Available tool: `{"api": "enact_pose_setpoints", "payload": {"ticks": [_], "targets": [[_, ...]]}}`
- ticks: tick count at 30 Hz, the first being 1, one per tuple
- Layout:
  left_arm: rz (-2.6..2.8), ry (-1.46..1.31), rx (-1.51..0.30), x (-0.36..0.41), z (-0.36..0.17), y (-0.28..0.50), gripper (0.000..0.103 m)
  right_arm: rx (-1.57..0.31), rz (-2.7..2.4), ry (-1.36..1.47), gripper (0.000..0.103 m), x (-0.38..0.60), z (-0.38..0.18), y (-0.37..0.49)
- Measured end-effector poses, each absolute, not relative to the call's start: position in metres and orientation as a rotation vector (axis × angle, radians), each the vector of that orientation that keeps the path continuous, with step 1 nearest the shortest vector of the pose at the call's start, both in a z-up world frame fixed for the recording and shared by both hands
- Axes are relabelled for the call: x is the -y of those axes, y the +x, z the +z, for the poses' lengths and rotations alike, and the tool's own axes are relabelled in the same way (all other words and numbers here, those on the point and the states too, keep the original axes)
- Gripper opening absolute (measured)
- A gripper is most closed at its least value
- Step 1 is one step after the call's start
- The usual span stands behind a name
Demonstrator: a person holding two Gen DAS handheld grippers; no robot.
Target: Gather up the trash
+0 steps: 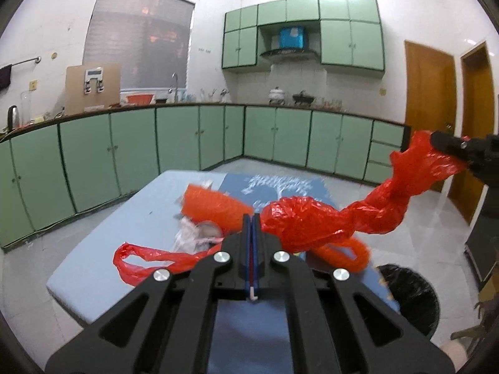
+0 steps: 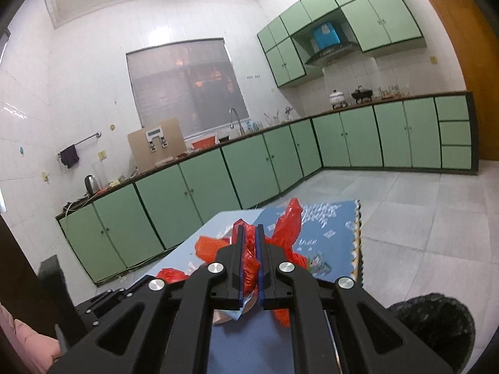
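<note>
I had both grippers — left (image 1: 252,218) and right (image 2: 248,233) — clamped on the red bag (image 1: 312,218), stretched between them to gather the trash inside.

Left gripper (image 1: 252,218): pointing slightly downward, jaws pressing together (only a thin slit showing between the blue pads).
Right gripper (image 2: 248,232): pointing slightly downward, jaws pinching crumpled red plastic bag (image 2: 249,261) between its pads.

The plastic bag (image 1: 312,218) hangs over the table (image 1: 103,265) just past the left jaws — strung off right to the right gripper (image 1: 449,146). Bin (image 1: 411,296) sits lower right, beside the table.
</note>
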State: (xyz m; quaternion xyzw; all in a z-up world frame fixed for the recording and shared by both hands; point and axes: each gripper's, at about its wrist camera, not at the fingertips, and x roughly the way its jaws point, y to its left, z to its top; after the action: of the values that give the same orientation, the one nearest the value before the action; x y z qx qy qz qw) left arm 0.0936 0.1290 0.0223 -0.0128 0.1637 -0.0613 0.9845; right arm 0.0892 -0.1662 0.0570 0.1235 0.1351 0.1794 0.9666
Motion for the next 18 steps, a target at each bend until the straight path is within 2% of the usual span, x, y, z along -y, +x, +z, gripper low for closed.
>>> {"api": "enact_pose_setpoints", "payload": {"ticks": [8,18], "targets": [[-0.252,-0.034,-0.271,-0.086,0.040,0.093,0.000,-0.221,0.251,0.246,0.006,0.212,0.077,0.068],[-0.495,-0.028,-0.301,0.032,0.024,0.102,0.000,-0.287,-0.001,0.299,0.006,0.317,0.037,0.040]]}}
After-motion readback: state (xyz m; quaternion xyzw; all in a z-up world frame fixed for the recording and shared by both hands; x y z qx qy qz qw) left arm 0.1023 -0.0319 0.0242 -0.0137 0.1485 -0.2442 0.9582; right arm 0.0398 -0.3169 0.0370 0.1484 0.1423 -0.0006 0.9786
